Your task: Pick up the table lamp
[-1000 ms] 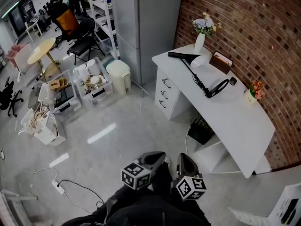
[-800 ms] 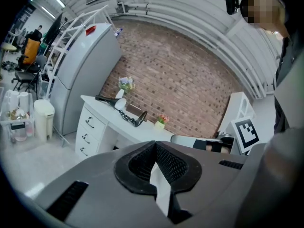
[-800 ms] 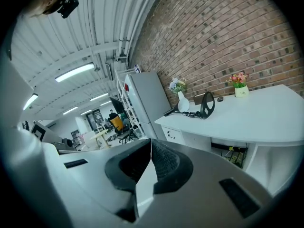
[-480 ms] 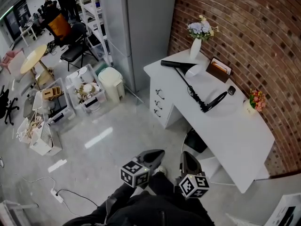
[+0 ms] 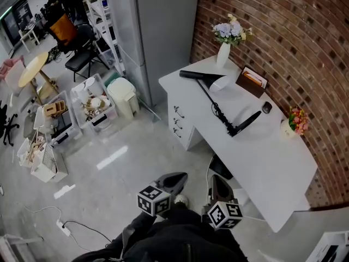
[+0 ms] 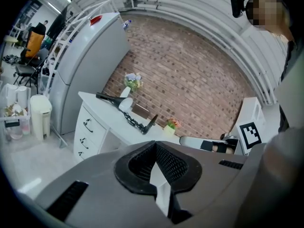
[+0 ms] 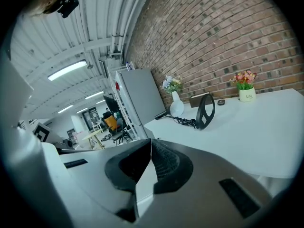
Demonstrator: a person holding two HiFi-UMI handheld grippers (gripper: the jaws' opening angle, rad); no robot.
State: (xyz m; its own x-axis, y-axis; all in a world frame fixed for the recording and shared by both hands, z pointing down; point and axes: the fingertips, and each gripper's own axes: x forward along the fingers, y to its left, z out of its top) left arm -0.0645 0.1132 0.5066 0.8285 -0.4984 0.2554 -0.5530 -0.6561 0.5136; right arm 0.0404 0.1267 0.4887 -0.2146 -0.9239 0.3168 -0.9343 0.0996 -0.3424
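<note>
The black table lamp (image 5: pixel 221 113) lies on its side on the white desk (image 5: pixel 272 168), its round base (image 5: pixel 246 120) toward the brick wall and its head (image 5: pixel 191 74) near the desk's far corner. It also shows in the left gripper view, lamp (image 6: pixel 136 124), and in the right gripper view, lamp (image 7: pixel 204 112). My left gripper (image 5: pixel 175 178) and right gripper (image 5: pixel 217 184) are held side by side over the floor, short of the desk's front edge. Both are shut and empty, left gripper (image 6: pixel 154 146), right gripper (image 7: pixel 149 144).
On the desk stand a white vase of flowers (image 5: pixel 223 52), a brown box (image 5: pixel 251 81), a small black object (image 5: pixel 266 107) and a little flower pot (image 5: pixel 293 123). A grey cabinet (image 5: pixel 158 31), a white bin (image 5: pixel 123 97) and crates (image 5: pixel 90 102) lie left. A cable (image 5: pixel 82 222) crosses the floor.
The view and both grippers have moved toward the desk, which now lies closer in front. Both grippers stay shut and empty.
</note>
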